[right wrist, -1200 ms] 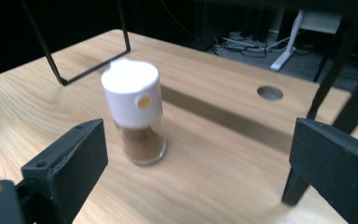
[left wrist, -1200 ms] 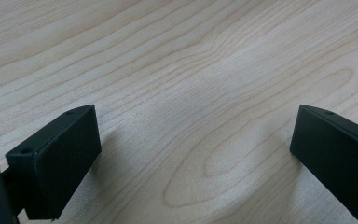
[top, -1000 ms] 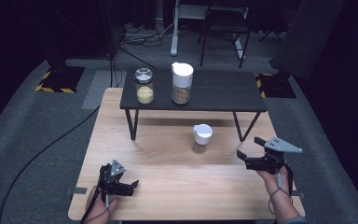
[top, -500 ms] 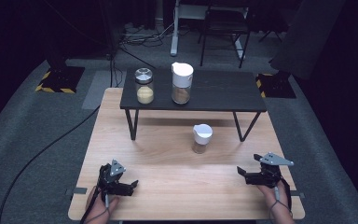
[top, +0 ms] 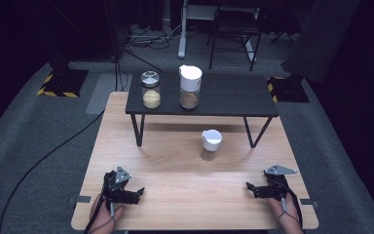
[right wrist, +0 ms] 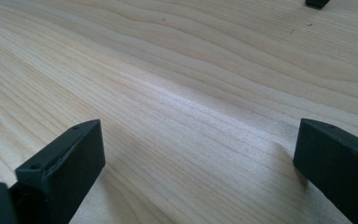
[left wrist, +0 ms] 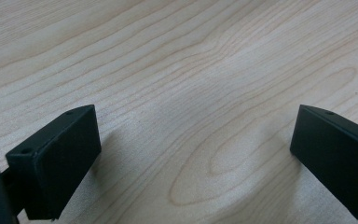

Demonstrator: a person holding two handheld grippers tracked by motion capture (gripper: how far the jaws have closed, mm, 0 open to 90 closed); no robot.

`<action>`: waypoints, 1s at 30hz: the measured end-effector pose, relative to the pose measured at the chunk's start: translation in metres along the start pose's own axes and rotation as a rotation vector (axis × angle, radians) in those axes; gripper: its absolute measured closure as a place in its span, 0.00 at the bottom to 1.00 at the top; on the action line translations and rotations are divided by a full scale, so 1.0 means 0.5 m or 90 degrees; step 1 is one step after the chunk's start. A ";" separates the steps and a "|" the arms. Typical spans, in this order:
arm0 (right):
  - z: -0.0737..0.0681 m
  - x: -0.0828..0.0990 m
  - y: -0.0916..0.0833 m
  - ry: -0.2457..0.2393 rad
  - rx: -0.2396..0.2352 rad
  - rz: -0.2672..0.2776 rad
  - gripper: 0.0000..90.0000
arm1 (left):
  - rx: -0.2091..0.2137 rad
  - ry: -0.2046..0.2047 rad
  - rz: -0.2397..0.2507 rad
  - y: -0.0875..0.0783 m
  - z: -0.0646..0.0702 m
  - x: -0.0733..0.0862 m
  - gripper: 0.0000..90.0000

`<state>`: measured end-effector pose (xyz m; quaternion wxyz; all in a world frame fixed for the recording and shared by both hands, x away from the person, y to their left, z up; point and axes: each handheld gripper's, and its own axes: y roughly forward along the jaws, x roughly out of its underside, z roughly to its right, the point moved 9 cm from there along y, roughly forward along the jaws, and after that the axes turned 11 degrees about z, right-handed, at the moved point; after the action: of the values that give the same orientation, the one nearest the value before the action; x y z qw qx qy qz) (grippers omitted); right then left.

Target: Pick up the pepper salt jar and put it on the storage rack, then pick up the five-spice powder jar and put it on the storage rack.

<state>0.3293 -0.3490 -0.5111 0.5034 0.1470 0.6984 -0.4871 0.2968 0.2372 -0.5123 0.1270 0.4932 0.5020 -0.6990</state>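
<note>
- Looks like a lab or studio, dark all round
- Grey carpet [top: 39, 146], hazard-striped floor plates [top: 61, 83] (yellow and black)
- Loose cables [top: 146, 41] behind wooden table [top: 185, 195]

We count three jars [top: 190, 87], two grippers [top: 136, 192], one black shelf [top: 233, 97], one wooden table [top: 175, 151]

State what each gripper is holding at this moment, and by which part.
Nothing is held. The left gripper and the right gripper both rest on the wooden table with jaws wide apart and bare wood between them.
</note>
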 end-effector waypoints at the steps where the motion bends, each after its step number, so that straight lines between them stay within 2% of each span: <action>1: -0.002 0.000 0.000 -0.004 0.003 -0.002 0.02 | 0.000 0.000 0.000 0.000 0.000 0.000 0.02; 3: -0.006 -0.001 0.002 -0.016 0.011 -0.007 0.01 | 0.000 0.000 0.000 0.000 0.000 0.000 0.02; 30: -0.006 -0.002 0.003 -0.016 0.013 -0.009 0.00 | 0.000 0.000 0.000 0.000 0.000 0.000 0.02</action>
<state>0.3292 -0.3453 -0.5111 0.5070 0.1410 0.6882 -0.4995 0.2970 0.2372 -0.5123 0.1273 0.4932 0.5017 -0.6992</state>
